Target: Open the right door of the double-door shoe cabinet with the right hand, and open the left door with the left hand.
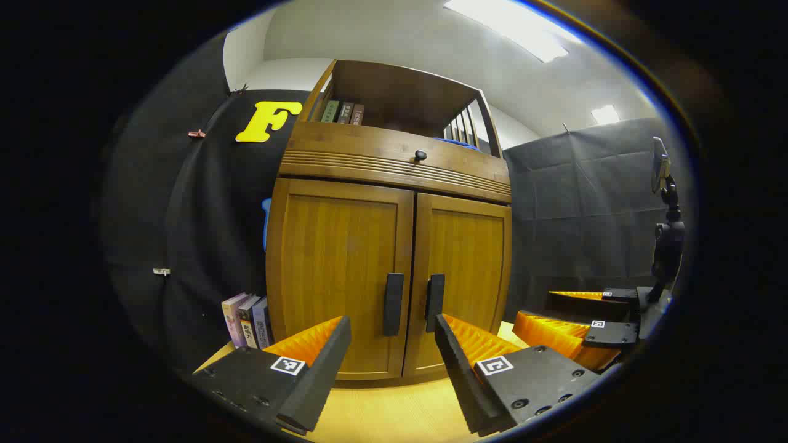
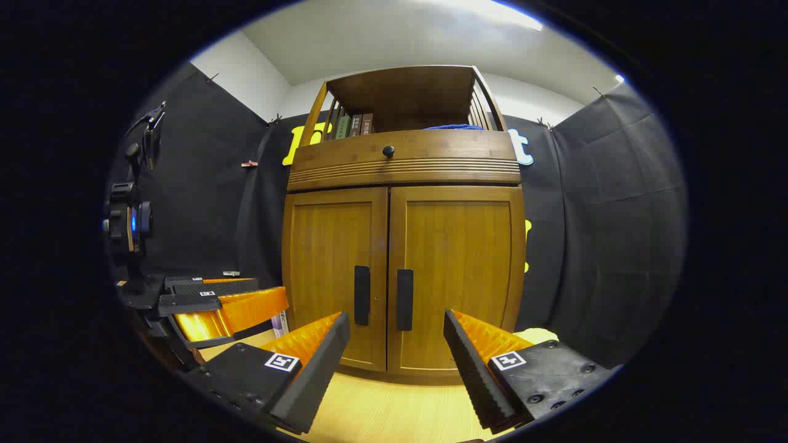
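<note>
The wooden shoe cabinet [image 2: 403, 246] stands on the pale wood table [image 2: 394, 412], both doors closed. The left door [image 1: 341, 271] and right door [image 2: 455, 277] are flat panels with a smooth grain, each with a tall dark handle by the middle seam. A round knob [image 2: 388, 151] sits above. Book spines are too small to read. The left tongs [image 1: 393, 357] and right tongs [image 2: 397, 354] are wide apart, touching nothing.
</note>
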Demonstrator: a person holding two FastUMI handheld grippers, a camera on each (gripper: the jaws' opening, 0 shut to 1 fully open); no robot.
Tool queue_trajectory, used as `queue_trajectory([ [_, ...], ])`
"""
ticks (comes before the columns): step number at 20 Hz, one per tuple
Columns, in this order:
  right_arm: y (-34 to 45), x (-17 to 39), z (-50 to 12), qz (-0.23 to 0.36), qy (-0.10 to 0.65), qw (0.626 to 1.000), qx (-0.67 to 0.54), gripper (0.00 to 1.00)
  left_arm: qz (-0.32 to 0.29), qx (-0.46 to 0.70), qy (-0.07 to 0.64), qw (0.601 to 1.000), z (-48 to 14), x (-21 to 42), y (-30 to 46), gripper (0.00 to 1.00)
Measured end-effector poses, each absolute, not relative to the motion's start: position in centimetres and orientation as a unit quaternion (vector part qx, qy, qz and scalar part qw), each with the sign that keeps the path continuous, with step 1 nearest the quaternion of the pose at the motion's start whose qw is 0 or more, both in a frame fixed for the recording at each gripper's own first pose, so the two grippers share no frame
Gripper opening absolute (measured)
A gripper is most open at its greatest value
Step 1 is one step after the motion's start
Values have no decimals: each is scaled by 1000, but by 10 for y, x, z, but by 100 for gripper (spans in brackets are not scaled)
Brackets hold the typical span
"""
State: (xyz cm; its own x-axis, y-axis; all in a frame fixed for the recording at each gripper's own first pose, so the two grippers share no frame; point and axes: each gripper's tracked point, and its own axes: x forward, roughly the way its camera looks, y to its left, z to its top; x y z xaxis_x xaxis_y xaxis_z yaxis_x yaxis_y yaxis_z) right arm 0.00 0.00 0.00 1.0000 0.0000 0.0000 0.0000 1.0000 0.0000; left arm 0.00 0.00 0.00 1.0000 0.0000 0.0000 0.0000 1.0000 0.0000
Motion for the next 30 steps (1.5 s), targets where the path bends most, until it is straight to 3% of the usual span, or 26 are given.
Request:
queue_trajectory([
  [11, -3, -2, 3, 4, -5, 1000, 9, 96, -3, 15, -1, 1000, 1, -2, -7, 82],
  [12, -3, -3, 3, 4, -5, 1000, 8, 97, -4, 16, -1, 1000, 2, -3, -8, 86],
  [15, -3, -2, 4, 3, -6, 1000, 8, 97, -5, 15, -3, 1000, 3, -4, -8, 82],
  [20, -1, 3, 5, 5, -8, 1000, 11, 97, -4, 5, -6, 1000, 4, -6, -2, 86],
  [21, 0, 6, 5, 5, -8, 1000, 11, 97, -2, 6, -6, 1000, 3, -7, -1, 82],
  [30, 8, 49, -7, 6, 3, 1000, 9, 97, 1, -6, -22, 1000, 7, -7, 19, 93],
])
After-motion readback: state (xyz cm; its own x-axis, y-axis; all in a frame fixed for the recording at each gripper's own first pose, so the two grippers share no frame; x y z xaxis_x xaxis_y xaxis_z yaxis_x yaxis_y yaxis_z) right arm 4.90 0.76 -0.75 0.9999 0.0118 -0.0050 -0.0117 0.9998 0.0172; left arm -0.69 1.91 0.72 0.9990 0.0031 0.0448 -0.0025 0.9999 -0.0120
